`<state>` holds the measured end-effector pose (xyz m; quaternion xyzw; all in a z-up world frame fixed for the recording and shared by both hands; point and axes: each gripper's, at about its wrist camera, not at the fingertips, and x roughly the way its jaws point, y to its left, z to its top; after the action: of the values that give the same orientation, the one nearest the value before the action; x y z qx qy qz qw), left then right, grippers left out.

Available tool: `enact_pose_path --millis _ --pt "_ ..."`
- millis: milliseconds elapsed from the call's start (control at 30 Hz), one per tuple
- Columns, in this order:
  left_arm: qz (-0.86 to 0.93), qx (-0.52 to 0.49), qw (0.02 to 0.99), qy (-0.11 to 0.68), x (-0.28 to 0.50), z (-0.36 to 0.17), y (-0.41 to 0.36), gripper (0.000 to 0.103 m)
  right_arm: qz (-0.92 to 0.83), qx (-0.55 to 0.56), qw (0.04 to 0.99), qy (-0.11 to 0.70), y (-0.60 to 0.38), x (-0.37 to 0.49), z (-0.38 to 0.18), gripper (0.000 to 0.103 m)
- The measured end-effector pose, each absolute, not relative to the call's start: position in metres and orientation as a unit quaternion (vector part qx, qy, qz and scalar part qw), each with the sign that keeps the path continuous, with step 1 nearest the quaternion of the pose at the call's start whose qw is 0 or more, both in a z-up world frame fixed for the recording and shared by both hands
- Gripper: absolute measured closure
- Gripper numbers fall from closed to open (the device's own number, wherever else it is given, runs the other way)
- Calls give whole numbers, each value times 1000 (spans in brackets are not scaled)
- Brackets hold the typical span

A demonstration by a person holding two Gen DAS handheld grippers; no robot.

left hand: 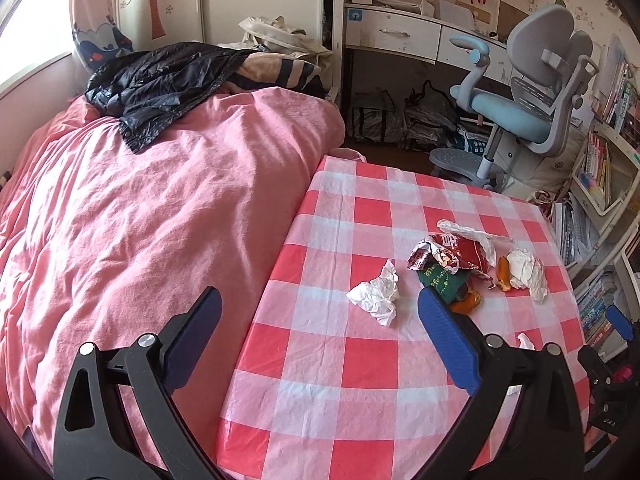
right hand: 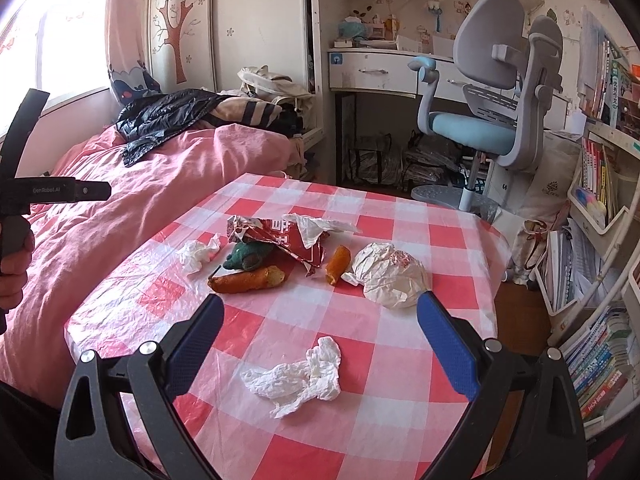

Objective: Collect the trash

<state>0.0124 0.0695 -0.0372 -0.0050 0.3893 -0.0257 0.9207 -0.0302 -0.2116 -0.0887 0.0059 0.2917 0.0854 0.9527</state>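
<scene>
**A:** Kid's bedroom. Checked tablecloth [right hand: 360,216] over a small table, pushed against a bed with a pink duvet [left hand: 140,208]. Desk and grey-blue chair [right hand: 492,92] behind, bookshelves on your right. No bin or bag for the trash that I can identify.

**B:** Grippers?

**A:** Your right gripper [right hand: 320,320] is spread wide, nothing between the fingers, hovering over the near edge of the table. Left gripper [left hand: 320,316] is spread too, empty, straddling the seam between bed and table.

**B:** What's closest?

**A:** From the right gripper: a flattened tissue [right hand: 296,376] lies directly between and just ahead of its fingers, long axis running left-right, roughly across the opening. You look lined up already; I'd judge a straight drop and close does it. The right is clearly the nearer one for that piece.

**B:** And the left?

**A:** A crumpled tissue [left hand: 376,294] sits ahead, between its fingers, slightly right of centre. That's its natural pick.

**B:** Rest of the pile?

**A:** Further out, mid-table: red snack wrapper [right hand: 292,236], a green item [right hand: 244,258] tucked against it, two orange-brown food scraps [right hand: 248,280] and [right hand: 338,264], and a large wadded white paper [right hand: 388,276] just off the right fingertip.
</scene>
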Motion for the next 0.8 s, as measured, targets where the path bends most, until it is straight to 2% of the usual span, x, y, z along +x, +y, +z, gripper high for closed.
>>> enact_pose_path --millis 800 --pt "-23 4 920 390 10 -35 66 8 99 -33 940 324 -192 -26 -102 10"
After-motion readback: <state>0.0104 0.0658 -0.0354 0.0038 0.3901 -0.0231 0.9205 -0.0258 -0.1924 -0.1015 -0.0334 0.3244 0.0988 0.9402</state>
